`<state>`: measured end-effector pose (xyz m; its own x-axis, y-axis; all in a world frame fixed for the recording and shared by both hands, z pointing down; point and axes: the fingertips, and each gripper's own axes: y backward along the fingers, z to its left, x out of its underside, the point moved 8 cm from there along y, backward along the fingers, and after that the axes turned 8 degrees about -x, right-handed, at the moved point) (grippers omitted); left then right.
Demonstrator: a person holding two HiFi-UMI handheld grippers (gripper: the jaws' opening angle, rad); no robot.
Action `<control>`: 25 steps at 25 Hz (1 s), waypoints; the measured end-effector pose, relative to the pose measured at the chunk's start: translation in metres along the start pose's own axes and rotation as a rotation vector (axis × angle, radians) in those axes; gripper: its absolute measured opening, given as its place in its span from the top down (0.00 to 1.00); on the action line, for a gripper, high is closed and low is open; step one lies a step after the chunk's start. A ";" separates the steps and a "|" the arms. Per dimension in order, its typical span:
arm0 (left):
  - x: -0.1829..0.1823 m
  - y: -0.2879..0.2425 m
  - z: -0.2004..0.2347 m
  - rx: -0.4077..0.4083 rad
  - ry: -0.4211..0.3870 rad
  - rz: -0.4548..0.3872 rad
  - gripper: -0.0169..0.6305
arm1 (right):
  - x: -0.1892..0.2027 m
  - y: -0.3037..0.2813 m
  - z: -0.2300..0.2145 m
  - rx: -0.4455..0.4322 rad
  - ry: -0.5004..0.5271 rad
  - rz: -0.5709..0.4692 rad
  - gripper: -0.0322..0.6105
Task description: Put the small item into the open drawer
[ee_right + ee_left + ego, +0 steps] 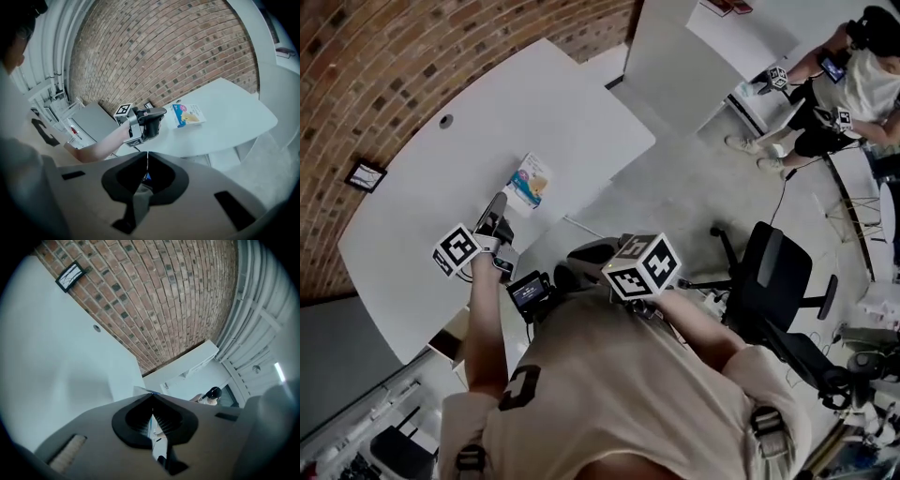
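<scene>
The small packet (530, 183) lies untouched on the white table (412, 234), just beyond the left gripper (152, 395). Its jaws are pressed together on nothing, as are those of the right gripper (147, 153). Pick-up is judged pending: the left jaws must be opened around the packet. No open drawer is clearly shown.

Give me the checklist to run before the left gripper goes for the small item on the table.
1. Item located: ok. The packet lies flat on the white table, near its edge.
2. Left gripper lined up: ok. It hangs over the table just short of the packet.
3. Left jaws ready to take it: not ok. They are together and must open first.
4. Right gripper out of the way: ok. It is held back off the table, jaws together.
5. Open drawer in sight: cannot tell. No view shows it plainly.
</scene>
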<state>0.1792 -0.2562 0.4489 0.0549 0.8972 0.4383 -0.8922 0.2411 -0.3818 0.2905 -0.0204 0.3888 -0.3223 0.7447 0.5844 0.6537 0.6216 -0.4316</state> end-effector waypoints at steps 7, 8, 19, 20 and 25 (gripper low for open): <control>0.042 -0.030 -0.048 0.011 -0.038 -0.010 0.97 | 0.028 0.074 -0.029 -0.015 -0.062 -0.084 0.94; 0.049 -0.034 -0.054 0.000 -0.037 -0.011 0.97 | 0.031 0.085 -0.033 -0.019 -0.069 -0.093 0.94; 0.074 0.020 -0.084 -0.046 -0.051 -0.102 0.97 | 0.042 0.110 -0.039 -0.122 -0.063 -0.121 0.94; 0.077 0.026 -0.088 -0.047 -0.047 -0.117 0.97 | 0.042 0.112 -0.038 -0.134 -0.049 -0.114 0.94; 0.104 0.057 -0.091 -0.114 -0.062 -0.160 0.97 | 0.053 0.111 -0.035 -0.204 -0.016 -0.059 0.94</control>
<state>0.1745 -0.1154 0.3987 0.1609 0.8202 0.5490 -0.8177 0.4223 -0.3913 0.3697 0.0792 0.3959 -0.3741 0.7131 0.5928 0.7580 0.6035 -0.2476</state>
